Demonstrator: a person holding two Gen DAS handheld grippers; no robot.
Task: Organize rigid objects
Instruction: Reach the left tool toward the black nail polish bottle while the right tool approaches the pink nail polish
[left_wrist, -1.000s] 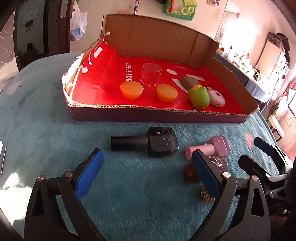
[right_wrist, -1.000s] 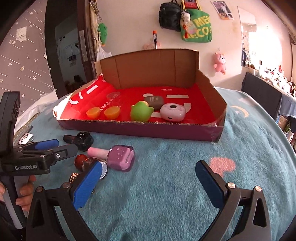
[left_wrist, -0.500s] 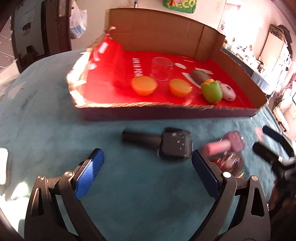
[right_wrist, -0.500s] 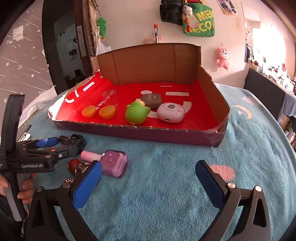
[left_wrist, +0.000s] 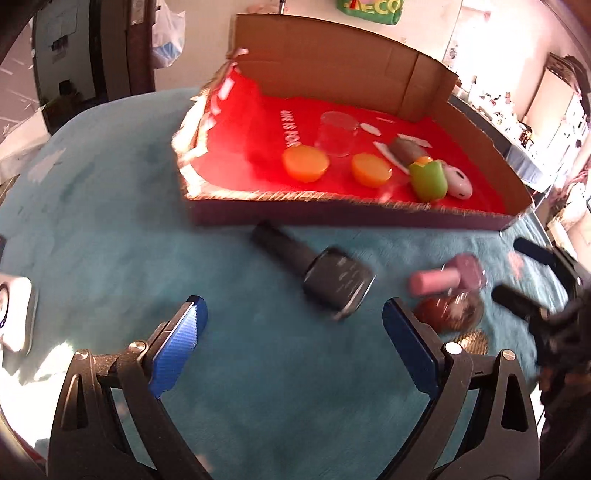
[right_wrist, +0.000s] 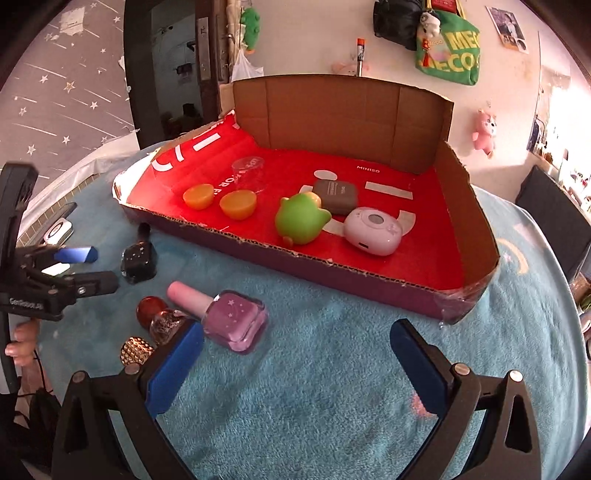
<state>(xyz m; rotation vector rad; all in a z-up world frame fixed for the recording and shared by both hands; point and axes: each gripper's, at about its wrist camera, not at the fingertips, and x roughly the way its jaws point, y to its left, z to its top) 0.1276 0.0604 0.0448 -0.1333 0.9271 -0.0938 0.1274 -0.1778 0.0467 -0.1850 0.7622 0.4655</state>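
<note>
A black nail polish bottle (left_wrist: 325, 273) lies on the teal cloth just ahead of my open, empty left gripper (left_wrist: 295, 354); it also shows in the right wrist view (right_wrist: 139, 256). A pink-capped purple bottle (right_wrist: 225, 319) lies ahead of the left finger of my open, empty right gripper (right_wrist: 295, 369), with a red-capped glitter bottle (right_wrist: 159, 317) beside it. The purple bottle (left_wrist: 454, 277) and the glitter bottle (left_wrist: 450, 310) lie right of the black one. The cardboard box (right_wrist: 369, 280) with a red floor holds two orange cups, a clear cup, a green toy, a grey case and a white device.
A gold studded disc (right_wrist: 136, 349) lies by the glitter bottle. A white device (left_wrist: 14, 317) sits at the cloth's left edge. The left gripper shows in the right wrist view (right_wrist: 83, 269). A door and wall with hanging bags stand behind the box.
My left gripper has swung left and closer to the black bottle, which now lies diagonally in view. My right gripper has risen and moved nearer the purple bottle.
</note>
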